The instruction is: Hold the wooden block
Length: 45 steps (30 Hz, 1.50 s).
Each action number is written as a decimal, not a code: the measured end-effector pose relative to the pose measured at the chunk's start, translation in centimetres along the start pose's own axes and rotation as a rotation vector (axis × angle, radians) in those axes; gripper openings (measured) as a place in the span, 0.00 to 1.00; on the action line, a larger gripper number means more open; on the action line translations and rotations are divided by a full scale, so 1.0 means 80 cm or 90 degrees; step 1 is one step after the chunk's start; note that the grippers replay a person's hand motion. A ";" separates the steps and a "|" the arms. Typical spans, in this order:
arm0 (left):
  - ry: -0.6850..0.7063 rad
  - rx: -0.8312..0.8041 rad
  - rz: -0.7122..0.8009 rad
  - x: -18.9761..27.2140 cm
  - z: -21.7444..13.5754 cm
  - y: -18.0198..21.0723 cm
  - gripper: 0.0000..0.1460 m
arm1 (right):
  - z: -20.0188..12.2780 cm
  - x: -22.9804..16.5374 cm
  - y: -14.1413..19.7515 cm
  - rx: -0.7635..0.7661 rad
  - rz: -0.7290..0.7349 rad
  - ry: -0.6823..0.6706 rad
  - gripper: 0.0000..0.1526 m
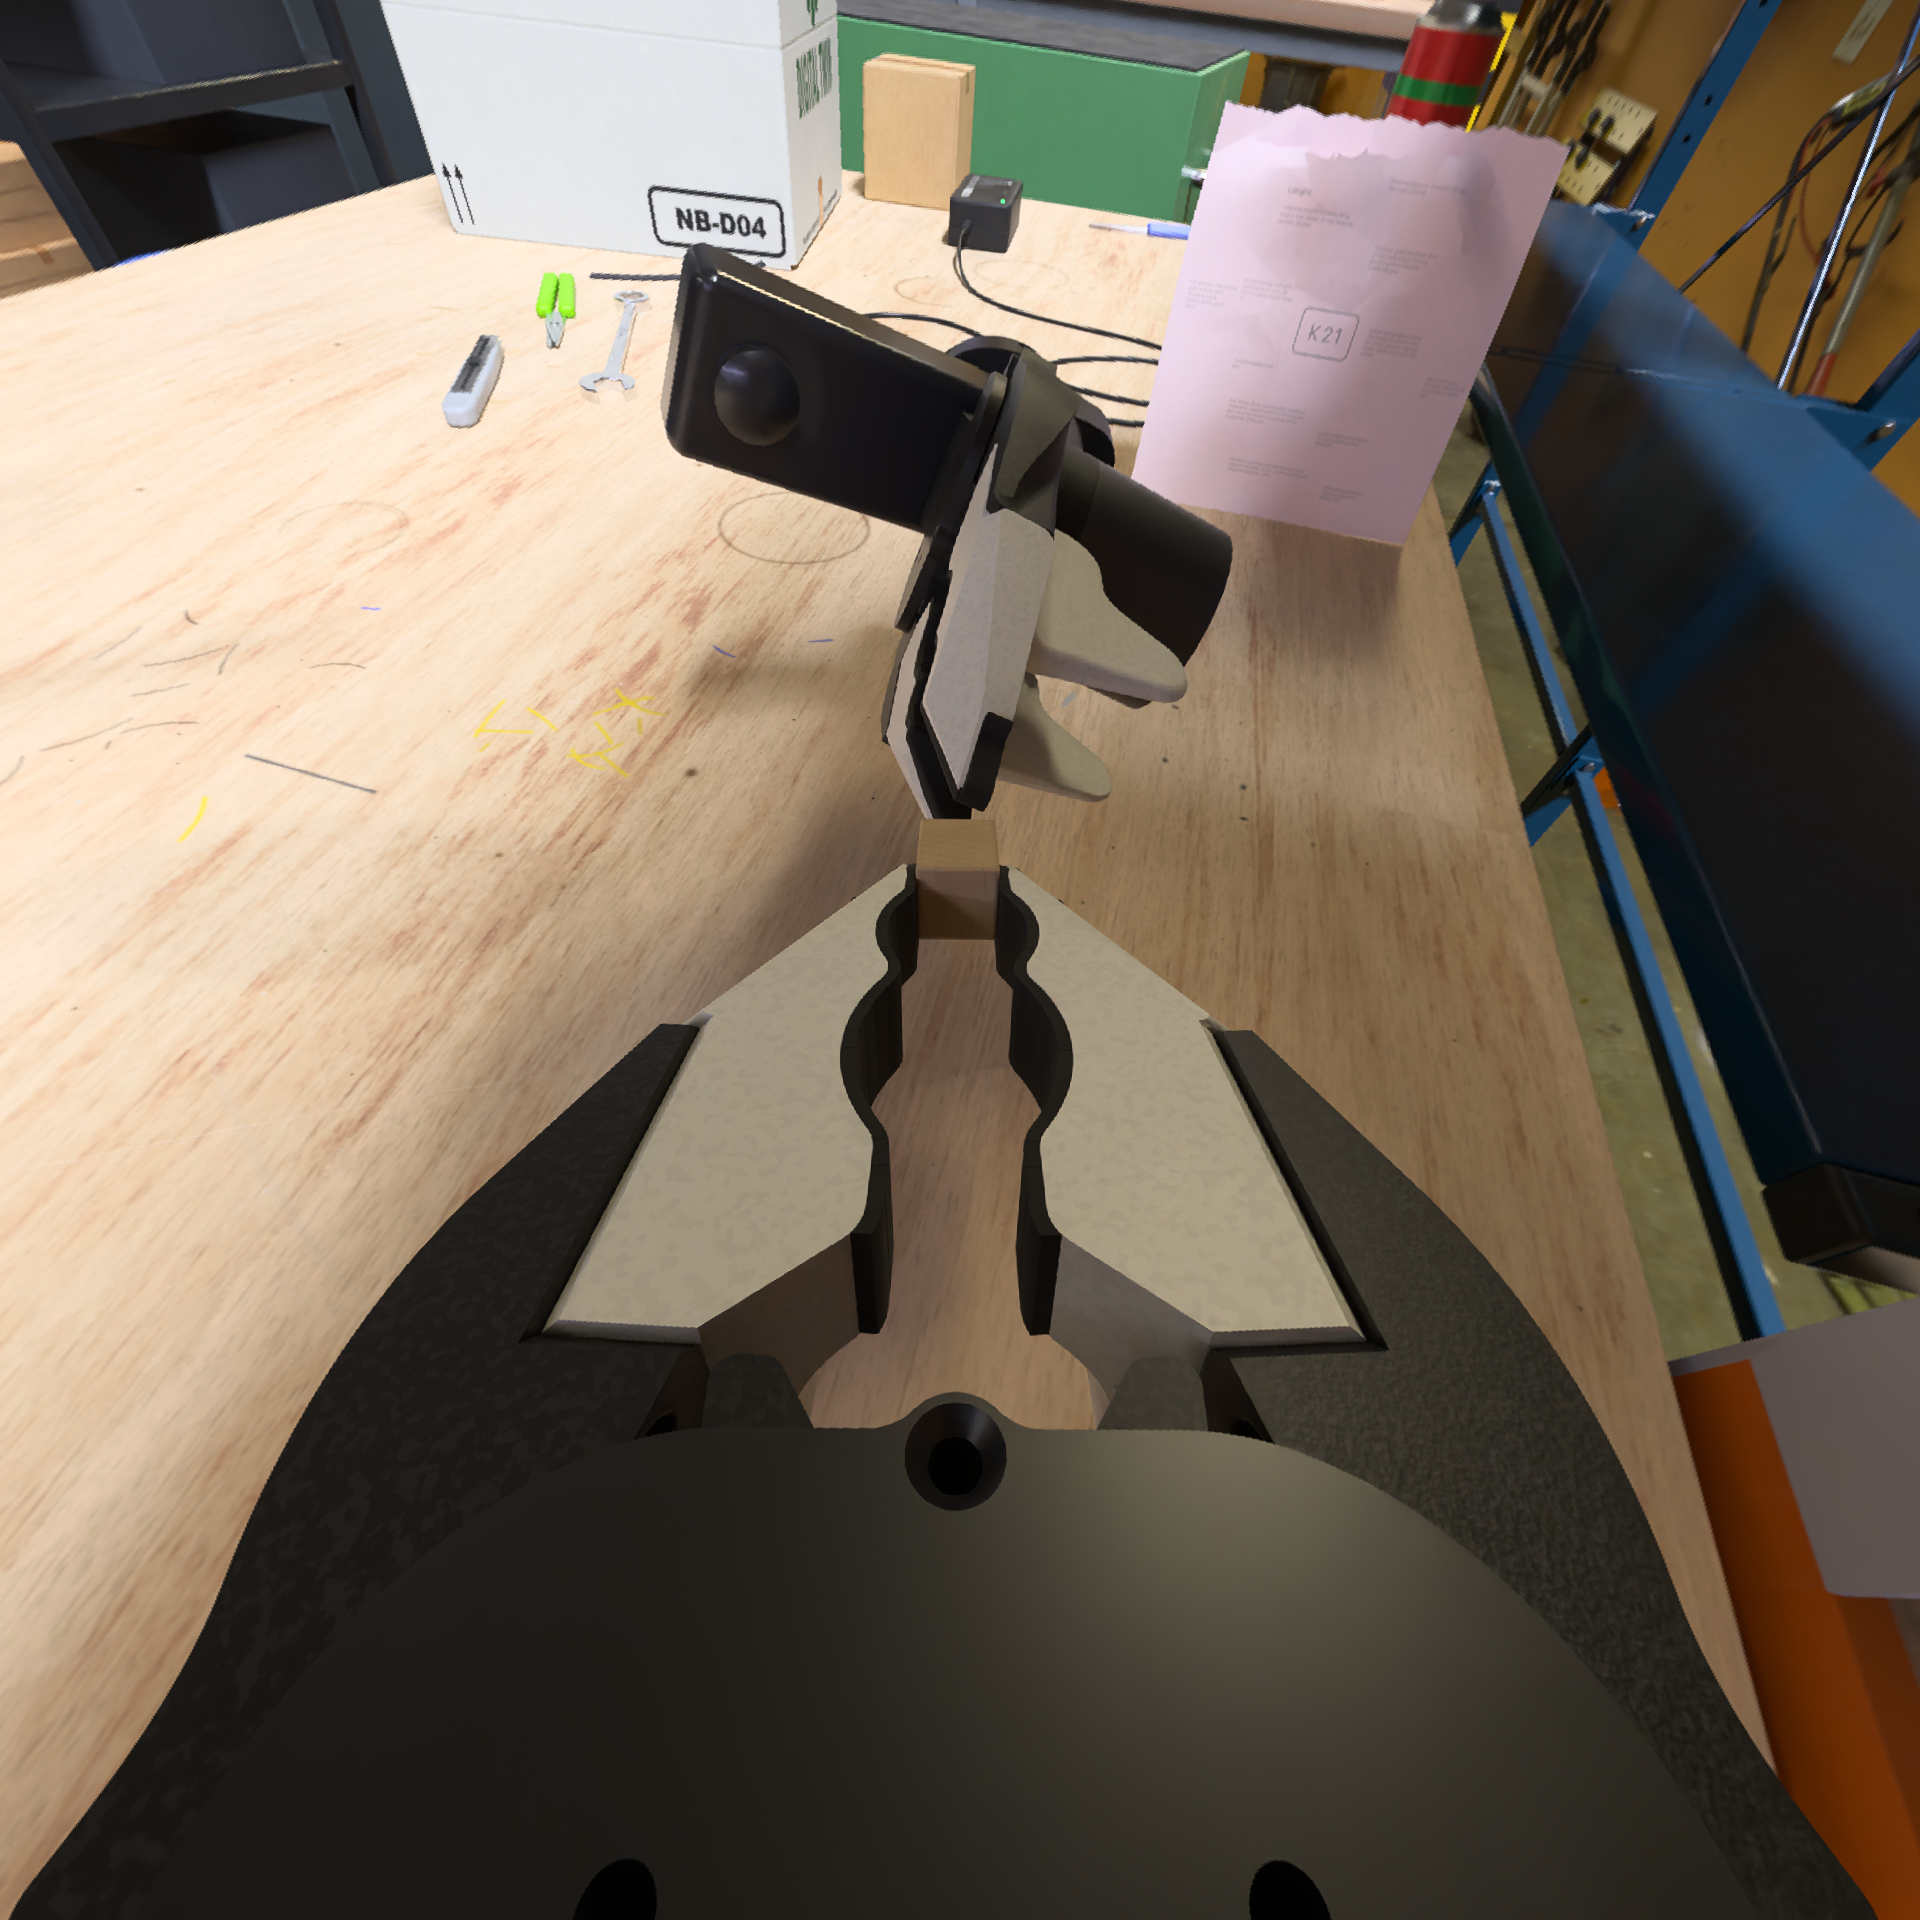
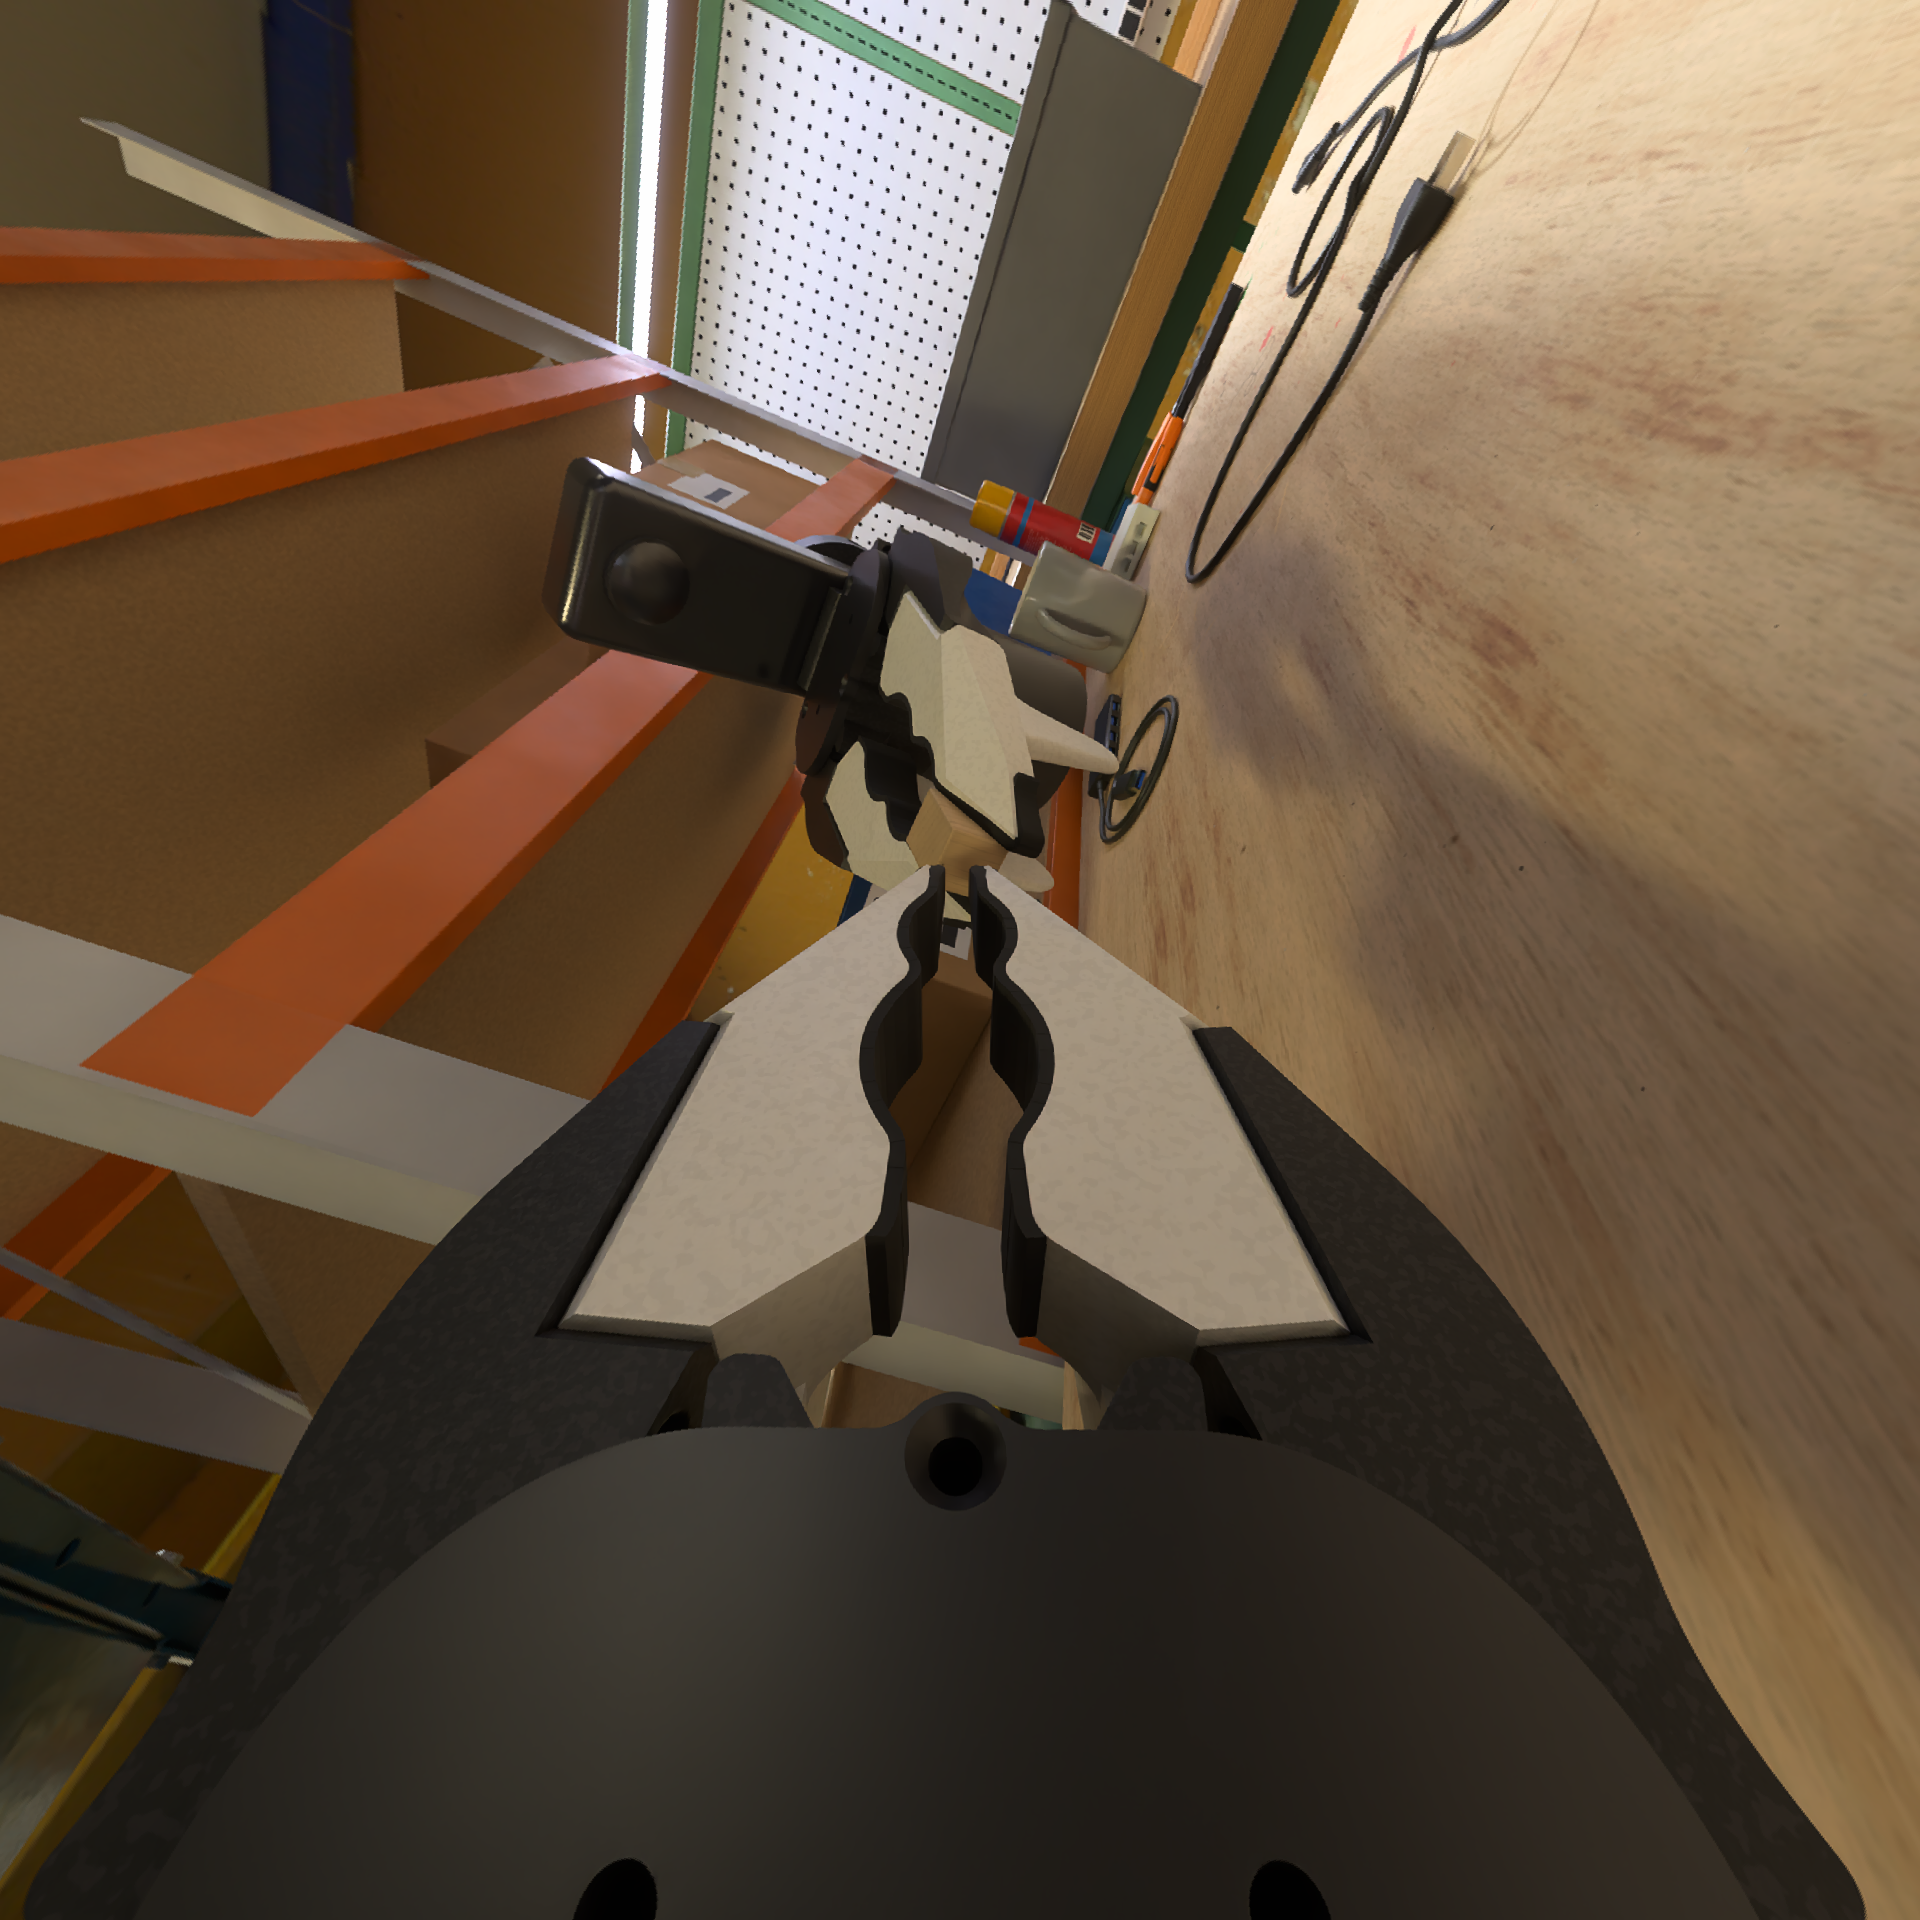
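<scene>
A small light wooden block (image 1: 956, 847) is held in the air above the plywood bench (image 1: 312, 935). My left gripper (image 1: 958, 894) is shut on its near end, with a finger on each side. My right gripper (image 1: 954, 808) comes down from above and beyond, and its tips meet the block's far top end. In the right wrist view the right gripper (image 2: 954, 888) has its jaws narrowly apart at the block's (image 2: 940, 831) end. The left gripper's pale fingers (image 2: 966, 717) clamp the block just beyond. The exact contact of the right pads is partly hidden.
A white cardboard box (image 1: 613, 114), green pliers (image 1: 556, 301), a wrench (image 1: 618, 348) and a utility knife (image 1: 473, 379) lie at the far left. A pink paper sheet (image 1: 1340, 332) stands at the right, by the bench edge and blue racking (image 1: 1662, 520). Black cable (image 2: 1278, 416) lies on the bench.
</scene>
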State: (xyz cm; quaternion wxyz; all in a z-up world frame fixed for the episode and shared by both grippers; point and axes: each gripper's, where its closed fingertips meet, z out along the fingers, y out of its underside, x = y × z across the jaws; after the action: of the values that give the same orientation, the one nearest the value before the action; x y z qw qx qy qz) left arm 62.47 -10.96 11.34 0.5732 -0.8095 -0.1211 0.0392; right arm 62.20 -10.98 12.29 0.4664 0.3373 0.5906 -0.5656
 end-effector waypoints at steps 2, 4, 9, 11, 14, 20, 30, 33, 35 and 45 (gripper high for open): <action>0.005 0.005 -0.012 0.000 0.000 -0.001 0.09 | 0.000 -0.001 0.000 0.002 0.008 -0.006 0.03; 0.003 0.004 -0.007 0.000 0.000 -0.001 0.09 | -0.001 -0.001 0.000 0.002 0.026 -0.013 0.03; 0.009 0.010 -0.031 0.001 0.000 -0.003 0.09 | -0.001 -0.004 0.000 0.015 0.048 -0.035 0.03; 0.029 0.023 -0.062 0.003 -0.001 -0.007 0.09 | 0.000 -0.008 -0.001 0.013 0.031 -0.036 0.03; 0.061 0.053 -0.115 0.004 -0.005 -0.015 0.09 | 0.002 -0.015 -0.006 0.027 0.000 -0.038 0.03; 0.131 0.089 -0.203 0.009 -0.011 -0.026 0.09 | 0.005 -0.027 -0.011 0.034 -0.290 0.064 0.05; 0.159 0.101 -0.212 0.017 -0.016 -0.031 0.09 | -0.002 -0.029 -0.003 0.026 -0.615 0.137 0.06; 0.166 0.102 -0.212 0.019 -0.016 -0.032 0.09 | 0.002 -0.031 -0.001 0.024 -0.638 0.134 0.06; 0.167 0.102 -0.211 0.020 -0.016 -0.031 0.09 | 0.002 -0.033 -0.002 0.032 -0.643 0.133 0.05; 0.178 0.093 -0.208 0.025 -0.014 -0.030 0.09 | 0.003 -0.036 0.003 0.019 -0.656 0.127 0.04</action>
State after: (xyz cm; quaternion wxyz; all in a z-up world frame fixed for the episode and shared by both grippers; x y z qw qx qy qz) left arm 64.24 -10.75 14.08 0.6401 -0.7331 -0.1667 -0.1584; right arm 63.43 -10.81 14.88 0.0646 0.0620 0.7132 -0.6953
